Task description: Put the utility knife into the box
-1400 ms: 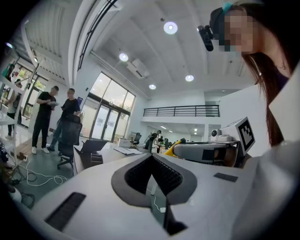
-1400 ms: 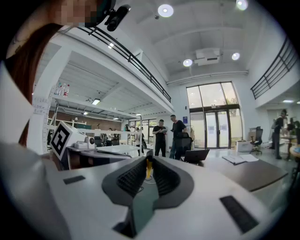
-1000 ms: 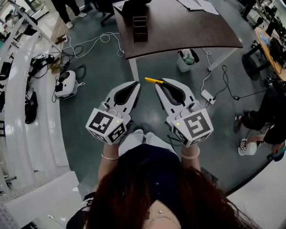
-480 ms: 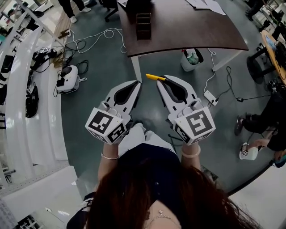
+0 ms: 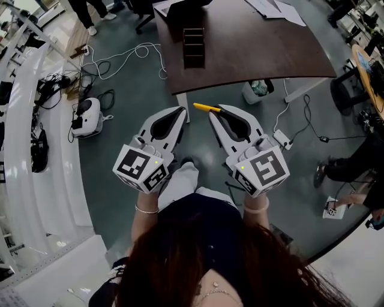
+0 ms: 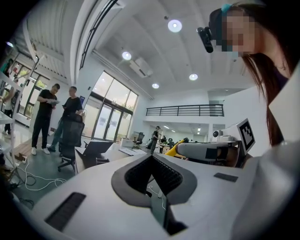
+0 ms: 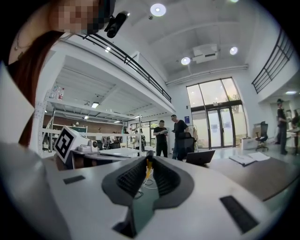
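Observation:
A yellow utility knife sticks out leftward from the tips of my right gripper, which is shut on it. The right gripper view shows it as a thin yellow strip pinched between the jaws. My left gripper is beside it, shut and holding nothing; its closed jaws fill the left gripper view. Both hang over the floor in front of a dark brown table. A dark open box with compartments stands on the table's near-left part, well ahead of both grippers.
A laptop and papers lie further back on the table. A bin stands under it. Cables, a power strip and a white device lie on the floor. A seated person is at the right.
The table and box have slid a little lower in the head view, so they are closer. Both grippers keep the same pose, the knife still held in the right one.

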A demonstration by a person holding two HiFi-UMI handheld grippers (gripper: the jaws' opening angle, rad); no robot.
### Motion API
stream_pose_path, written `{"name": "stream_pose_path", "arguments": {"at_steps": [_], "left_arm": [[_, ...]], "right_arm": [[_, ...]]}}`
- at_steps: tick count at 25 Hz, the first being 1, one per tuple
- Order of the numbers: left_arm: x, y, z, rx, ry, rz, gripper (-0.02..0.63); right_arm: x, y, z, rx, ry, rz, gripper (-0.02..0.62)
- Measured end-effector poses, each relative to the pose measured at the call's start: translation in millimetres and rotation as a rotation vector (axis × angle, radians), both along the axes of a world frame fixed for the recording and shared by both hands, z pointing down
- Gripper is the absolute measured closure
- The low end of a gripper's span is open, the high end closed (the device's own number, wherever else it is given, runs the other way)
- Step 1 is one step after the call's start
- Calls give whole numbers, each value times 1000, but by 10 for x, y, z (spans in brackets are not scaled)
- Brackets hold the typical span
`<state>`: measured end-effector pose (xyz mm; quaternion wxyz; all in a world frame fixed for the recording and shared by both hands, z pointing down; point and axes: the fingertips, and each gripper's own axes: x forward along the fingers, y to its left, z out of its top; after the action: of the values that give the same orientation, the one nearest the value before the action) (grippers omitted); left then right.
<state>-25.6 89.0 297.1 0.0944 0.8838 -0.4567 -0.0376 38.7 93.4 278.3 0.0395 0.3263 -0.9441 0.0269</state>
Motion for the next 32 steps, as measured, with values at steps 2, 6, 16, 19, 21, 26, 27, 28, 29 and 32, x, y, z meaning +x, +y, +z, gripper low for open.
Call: {"name": "stream_pose_path", "arguments": {"at_steps": [2,6,16,19,21,26,27,28,29,32], "left_arm": [[-63,-224,-39,11,2,27,604],[-164,-609,-106,27,12,70,604],[-388,-1352,58,-21,33,102,604],[-372,-1534,144,-27,32,96,604],[-369,-1656,217,-36,32,92,604],[-326,-2212,216,-54,34,73,604],[-311,-2316,208,-56,36,68,604],[-297,-2400,208,-61,36,63,606],[-284,-2468,216,-68,34,58,604],[-272,-2634,260,-75,29,31,604]], "right_arm": [[-96,-212,-60,14,7,16,541],[-245,-568,-141,33,17,39,541],[-405,-1322,-24,3,45,101,541],[-367,-1513,62,-2,49,108,541],[-348,-1655,139,-14,50,109,541],[-258,-2271,138,-32,36,109,541],[-235,-2387,129,-32,31,107,541],[-217,-2488,128,-33,28,104,541],[-205,-2573,137,-35,26,98,540],[-199,-2770,192,-45,26,71,541]]}}
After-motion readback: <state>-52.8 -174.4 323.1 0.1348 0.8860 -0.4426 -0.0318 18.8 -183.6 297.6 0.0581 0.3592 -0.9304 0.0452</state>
